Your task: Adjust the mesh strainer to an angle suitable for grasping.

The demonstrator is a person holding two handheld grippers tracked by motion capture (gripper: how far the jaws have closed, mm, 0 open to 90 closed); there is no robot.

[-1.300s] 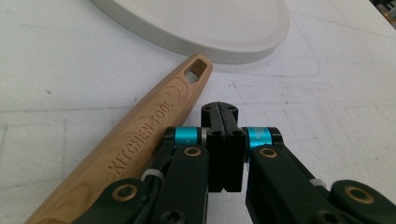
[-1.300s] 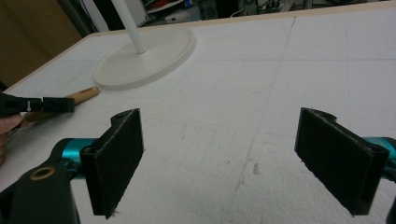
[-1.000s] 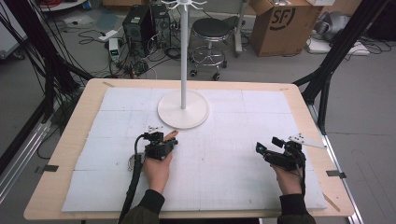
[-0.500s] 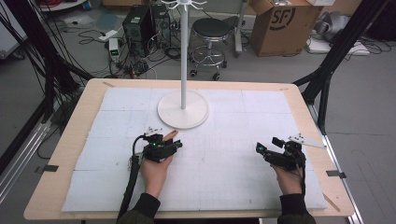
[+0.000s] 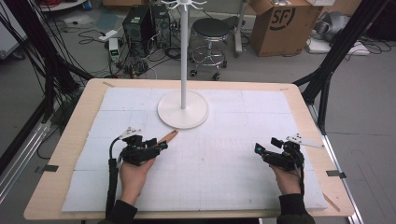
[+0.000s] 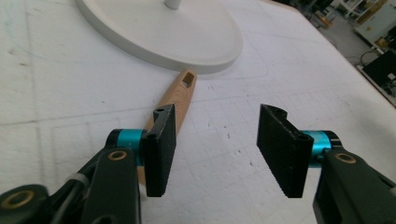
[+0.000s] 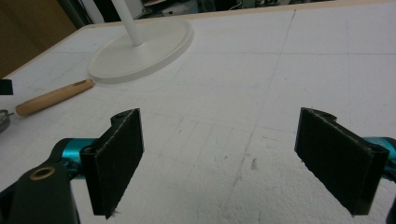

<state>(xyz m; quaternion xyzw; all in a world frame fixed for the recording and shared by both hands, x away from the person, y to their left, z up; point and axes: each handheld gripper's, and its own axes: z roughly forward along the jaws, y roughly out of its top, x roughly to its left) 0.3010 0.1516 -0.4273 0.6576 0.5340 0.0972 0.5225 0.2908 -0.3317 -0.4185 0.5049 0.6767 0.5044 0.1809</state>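
A wooden handle (image 5: 170, 136) with a slot near its end lies on the white foam mat (image 5: 224, 154), its far end touching the round base of a white stand (image 5: 183, 109). My left gripper (image 5: 160, 146) sits just behind the handle's near end, open and empty. In the left gripper view the handle (image 6: 180, 93) runs behind the left jaw toward the stand base (image 6: 159, 28), and my left gripper (image 6: 219, 140) holds nothing. My right gripper (image 5: 258, 149) rests open at the mat's right side. In its own view the right gripper (image 7: 219, 154) is empty, with the handle (image 7: 53, 97) far to the left.
The stand's thin pole (image 5: 183, 56) rises from the base at the back centre of the table. Bare wooden table edge (image 5: 79, 126) frames the mat. A stool (image 5: 212, 30), cardboard box (image 5: 280, 21) and cables lie on the floor beyond.
My left gripper has drawn back to the left and toward the near edge, so more of the wooden handle shows. The right gripper has hardly moved.
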